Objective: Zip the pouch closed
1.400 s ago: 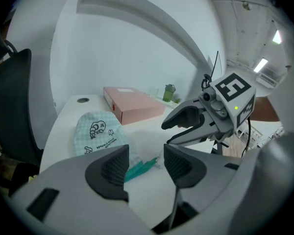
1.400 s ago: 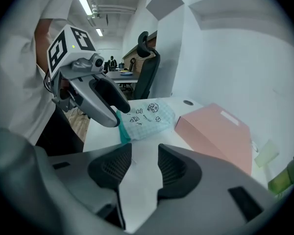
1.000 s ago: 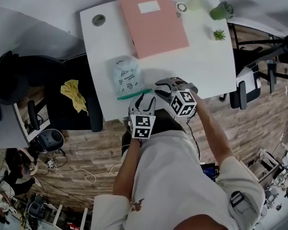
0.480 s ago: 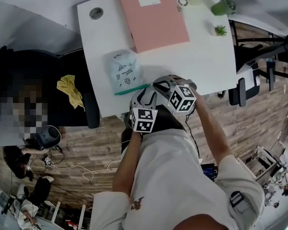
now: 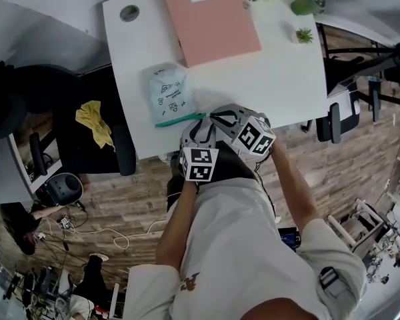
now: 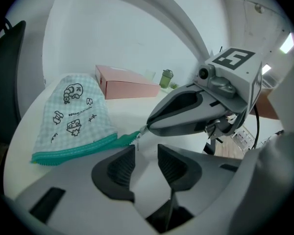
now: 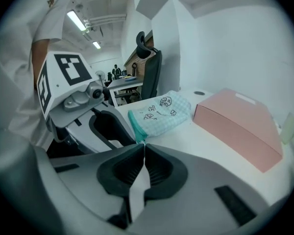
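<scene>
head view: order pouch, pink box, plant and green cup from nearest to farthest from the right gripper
From the right gripper:
1. pouch: zip end at its tips, to the left.
2. pink box: beyond, mid table.
3. plant: far right.
4. green cup: far right corner, past the plant.

A white rectangular desk (image 5: 280, 79) is standing on a brown wood-plank floor (image 5: 120, 199) beside a black padded office chair (image 5: 87, 85), with a plain white wall (image 6: 137, 33) rising behind.
</scene>
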Demonstrator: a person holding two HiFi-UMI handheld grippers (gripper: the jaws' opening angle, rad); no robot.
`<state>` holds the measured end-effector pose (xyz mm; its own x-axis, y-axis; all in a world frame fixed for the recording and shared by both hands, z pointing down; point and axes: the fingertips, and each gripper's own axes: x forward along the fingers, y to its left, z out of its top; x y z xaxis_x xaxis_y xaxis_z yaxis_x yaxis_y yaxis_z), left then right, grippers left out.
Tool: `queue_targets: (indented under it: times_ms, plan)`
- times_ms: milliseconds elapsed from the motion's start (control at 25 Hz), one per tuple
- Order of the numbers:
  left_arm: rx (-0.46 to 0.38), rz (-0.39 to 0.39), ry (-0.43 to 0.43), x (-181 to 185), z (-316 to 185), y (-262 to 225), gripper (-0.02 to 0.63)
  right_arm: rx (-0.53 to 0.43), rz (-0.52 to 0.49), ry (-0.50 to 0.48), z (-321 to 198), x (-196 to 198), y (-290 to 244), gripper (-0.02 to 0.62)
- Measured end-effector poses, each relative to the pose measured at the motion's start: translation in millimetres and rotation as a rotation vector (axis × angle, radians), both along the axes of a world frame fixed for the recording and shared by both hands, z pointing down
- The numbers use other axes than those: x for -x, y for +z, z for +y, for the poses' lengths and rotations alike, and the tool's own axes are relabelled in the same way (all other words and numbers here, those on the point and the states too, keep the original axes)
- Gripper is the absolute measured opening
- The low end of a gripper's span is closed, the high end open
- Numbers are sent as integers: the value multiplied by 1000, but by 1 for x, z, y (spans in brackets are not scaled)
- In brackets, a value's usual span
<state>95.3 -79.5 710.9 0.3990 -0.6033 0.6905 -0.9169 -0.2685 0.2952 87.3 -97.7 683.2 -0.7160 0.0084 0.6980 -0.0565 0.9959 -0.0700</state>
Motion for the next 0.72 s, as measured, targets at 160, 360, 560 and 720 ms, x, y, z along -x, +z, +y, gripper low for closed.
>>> queue_targets:
  times_ms: [160,360,560,720]
  plan:
    - [-5,15,-18,-2,-2,0,137,31,-58,38,2,3,-9,8]
    - [-21,31,-42,-2,-10,-4,91,52,-91,73,2,3,-15,8]
    - [-26,7,-49,5,-11,-4,10,31,-68,76,2,0,-12,8]
    - [-5,24,-23,8,-4,-2,-5,-2,-27,80,2,-5,-7,8]
